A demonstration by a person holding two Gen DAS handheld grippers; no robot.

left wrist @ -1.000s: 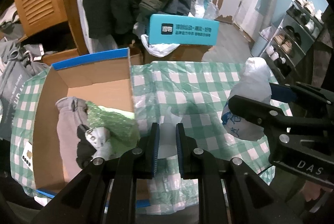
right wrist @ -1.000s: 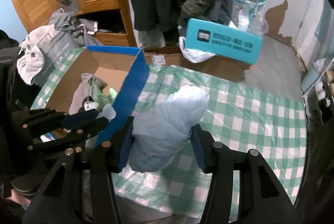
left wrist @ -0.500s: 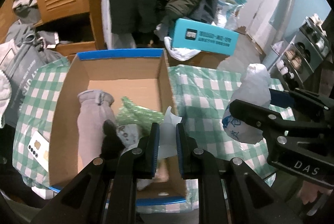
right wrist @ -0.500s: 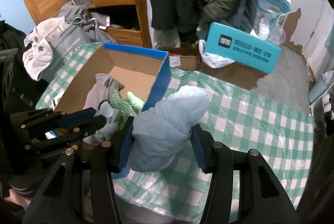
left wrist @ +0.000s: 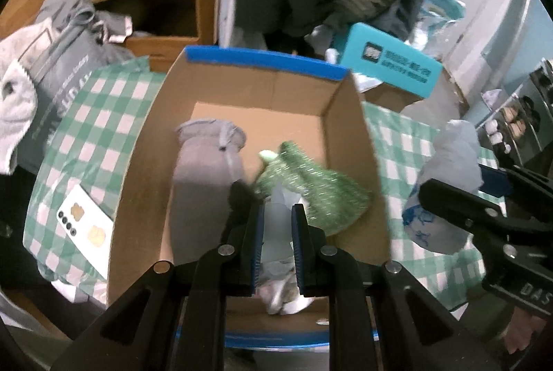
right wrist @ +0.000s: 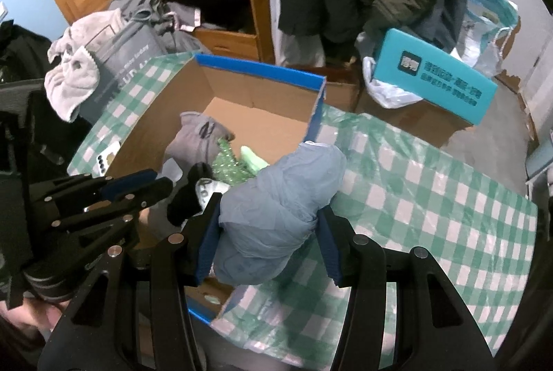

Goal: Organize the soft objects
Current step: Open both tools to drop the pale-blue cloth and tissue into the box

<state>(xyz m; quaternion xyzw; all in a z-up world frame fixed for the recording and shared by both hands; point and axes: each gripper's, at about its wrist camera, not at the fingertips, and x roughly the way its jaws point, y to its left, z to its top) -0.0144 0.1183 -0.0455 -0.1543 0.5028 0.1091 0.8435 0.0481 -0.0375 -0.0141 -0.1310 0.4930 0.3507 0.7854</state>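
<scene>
Over the cardboard box (left wrist: 349, 129), the left gripper (left wrist: 278, 215) pinches a thin white bag (left wrist: 276, 212); next it lets go. The right gripper (right wrist: 268, 226) squeezes a blue bundle (right wrist: 280, 198), waiting beside.

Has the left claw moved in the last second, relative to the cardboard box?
Yes. The left claw, shut on a pale thin bag, has swung from over the green checked tablecloth to above the blue-rimmed cardboard box.

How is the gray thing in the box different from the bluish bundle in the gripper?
The gray pouch lies inside the cardboard box; the pale blue bundle is outside it, clamped in the right gripper. The pouch looks like smooth cloth; the bundle is crinkled and thin-skinned. The pouch lies untouched; the bundle is squeezed. Both look soft.
</scene>
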